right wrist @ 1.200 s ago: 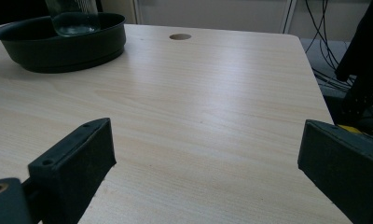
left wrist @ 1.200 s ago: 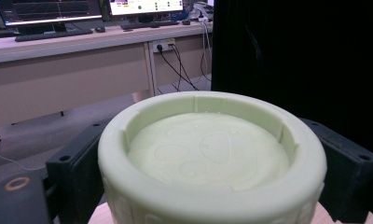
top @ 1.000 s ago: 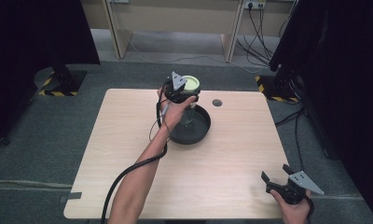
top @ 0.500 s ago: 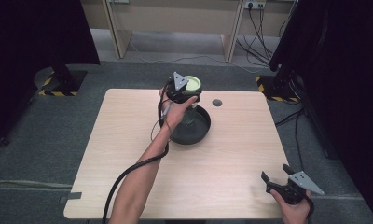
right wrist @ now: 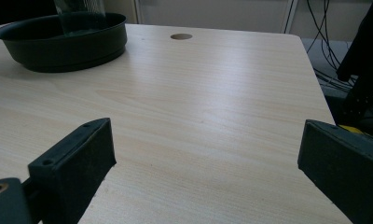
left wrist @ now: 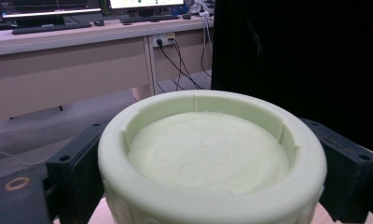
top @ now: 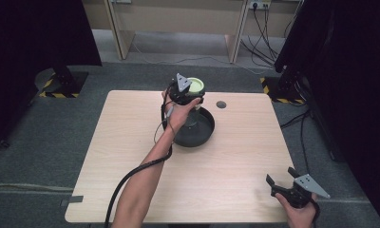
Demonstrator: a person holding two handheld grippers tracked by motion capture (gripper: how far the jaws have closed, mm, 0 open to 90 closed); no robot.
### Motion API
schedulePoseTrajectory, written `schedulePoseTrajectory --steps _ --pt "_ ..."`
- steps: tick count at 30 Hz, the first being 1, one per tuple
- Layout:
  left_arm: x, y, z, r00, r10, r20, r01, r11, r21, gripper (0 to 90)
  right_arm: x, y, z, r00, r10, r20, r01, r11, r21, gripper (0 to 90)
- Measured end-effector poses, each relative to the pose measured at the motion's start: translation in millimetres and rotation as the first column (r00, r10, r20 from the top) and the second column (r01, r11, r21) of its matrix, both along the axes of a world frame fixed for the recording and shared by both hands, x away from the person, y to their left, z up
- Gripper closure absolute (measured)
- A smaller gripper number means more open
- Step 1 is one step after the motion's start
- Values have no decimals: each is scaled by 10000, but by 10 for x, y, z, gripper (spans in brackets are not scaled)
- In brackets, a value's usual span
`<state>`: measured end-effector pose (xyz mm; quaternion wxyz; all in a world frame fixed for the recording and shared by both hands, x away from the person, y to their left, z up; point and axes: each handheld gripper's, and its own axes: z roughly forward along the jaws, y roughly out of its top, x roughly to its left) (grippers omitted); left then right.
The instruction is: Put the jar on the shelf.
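**A:** Little has moved since the earlier picture: the left gripper (top: 194, 91) is kept above the far rim of the pan (top: 204, 134), with only a slight shift seen. What is held in it?

**B:** A pale green lid (left wrist: 212, 154) is clamped between its two black jaws, one jaw pressed to each side of the rim. In the left gripper view the lid is seen round and level, with a faint raised pattern on its sunken top.

**A:** Where is the lid placed against the pan?

**B:** It is held above the pan's far edge, over a clear jar (right wrist: 79, 11) that stands inside the pan. Whether the lid is touching the jar cannot be told.

**A:** And the pan itself?

**B:** It is a dark, shallow, round pan set on the wooden table (top: 131, 142), toward the far side. A small round hole (top: 221, 104) in the tabletop is seen just to the right of the pan.

**A:** How is the right gripper (top: 279, 183) placed?

**B:** It is held well apart from the pan, at the table's near right corner. Its jaws are spread wide, with nothing between them but bare tabletop.
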<state>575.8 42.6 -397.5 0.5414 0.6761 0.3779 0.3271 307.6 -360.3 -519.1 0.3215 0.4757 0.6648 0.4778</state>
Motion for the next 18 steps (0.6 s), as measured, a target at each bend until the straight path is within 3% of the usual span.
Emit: schedulePoseTrajectory --steps 18 --pt "24 13 -26 9998 183 -61 -184 9998 -84 107 1 3 0 10000 20 -10 -20 10000 -39 40"
